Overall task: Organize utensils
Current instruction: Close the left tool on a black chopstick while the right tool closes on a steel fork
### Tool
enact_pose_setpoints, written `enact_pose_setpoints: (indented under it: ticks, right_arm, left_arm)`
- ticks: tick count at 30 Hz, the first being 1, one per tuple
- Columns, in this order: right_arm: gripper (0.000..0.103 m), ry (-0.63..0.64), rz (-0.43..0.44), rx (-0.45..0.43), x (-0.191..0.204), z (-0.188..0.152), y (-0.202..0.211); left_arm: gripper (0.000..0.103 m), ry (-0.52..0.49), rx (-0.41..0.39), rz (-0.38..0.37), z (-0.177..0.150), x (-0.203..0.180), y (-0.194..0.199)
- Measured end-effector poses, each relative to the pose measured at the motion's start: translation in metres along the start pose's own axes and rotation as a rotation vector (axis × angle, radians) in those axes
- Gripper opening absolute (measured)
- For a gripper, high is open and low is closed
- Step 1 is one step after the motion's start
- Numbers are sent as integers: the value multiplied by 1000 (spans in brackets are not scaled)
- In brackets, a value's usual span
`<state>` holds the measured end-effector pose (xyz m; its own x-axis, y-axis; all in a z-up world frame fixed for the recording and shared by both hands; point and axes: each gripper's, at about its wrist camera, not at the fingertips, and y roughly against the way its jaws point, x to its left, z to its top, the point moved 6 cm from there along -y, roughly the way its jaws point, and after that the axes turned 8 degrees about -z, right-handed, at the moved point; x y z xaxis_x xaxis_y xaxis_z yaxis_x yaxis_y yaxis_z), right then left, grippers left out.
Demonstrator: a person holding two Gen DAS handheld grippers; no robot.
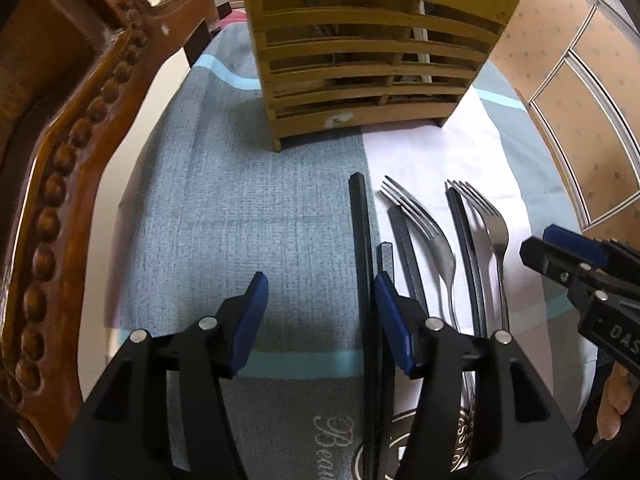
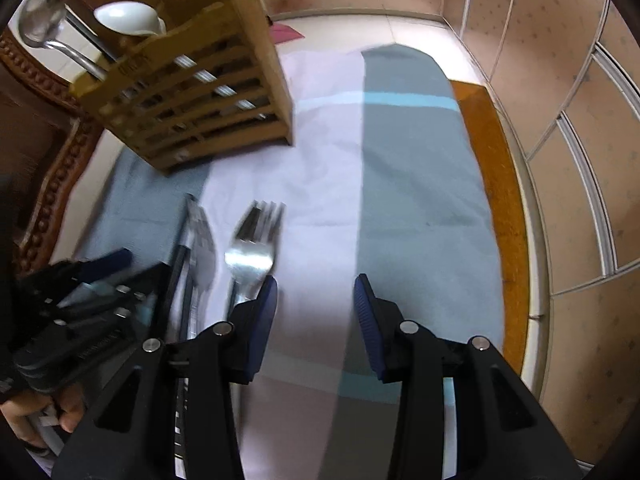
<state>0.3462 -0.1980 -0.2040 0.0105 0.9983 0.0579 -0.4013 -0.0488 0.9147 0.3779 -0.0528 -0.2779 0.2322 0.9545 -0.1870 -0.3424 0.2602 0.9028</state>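
Your left gripper (image 1: 320, 292) points steeply down at the grey-blue and white patchwork tablecloth (image 1: 240, 220), its blue-padded jaws spread apart. A long black chopstick (image 1: 362, 264) lies on the cloth between them, just inside the right-hand pad, which does not visibly press on it. Past that pad lie more dark chopsticks (image 1: 404, 248) and two shiny steel forks (image 1: 432, 236), side by side, tines pointing away from you. Ahead of the jaws stands the slatted bamboo utensil holder (image 1: 372, 60).

Your right gripper (image 2: 316, 292) hangs with its jaws parted over bare cloth, pinching nothing. The nearer steel fork (image 2: 252, 256) lies just beside its left pad; the view is blurred. The bamboo holder, ahead and left of it, contains a white ceramic spoon (image 2: 128, 20) and a steel ladle (image 2: 42, 16).
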Motion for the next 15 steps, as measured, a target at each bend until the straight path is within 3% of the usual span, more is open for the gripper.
enact_pose_setpoints:
  ticks: [5,9,15]
  right_arm:
    - [42,9,48,-34,20,13,-1]
    - [41,68,0,-26,38,14,-10]
    - [40,-9,-10,7,13,13,-12]
  left_arm:
    - [56,-12,2,28,4,-6,-5]
    - [43,-8,-1,36,4,-4,-3]
    - [40,8,0,25,0,4,5]
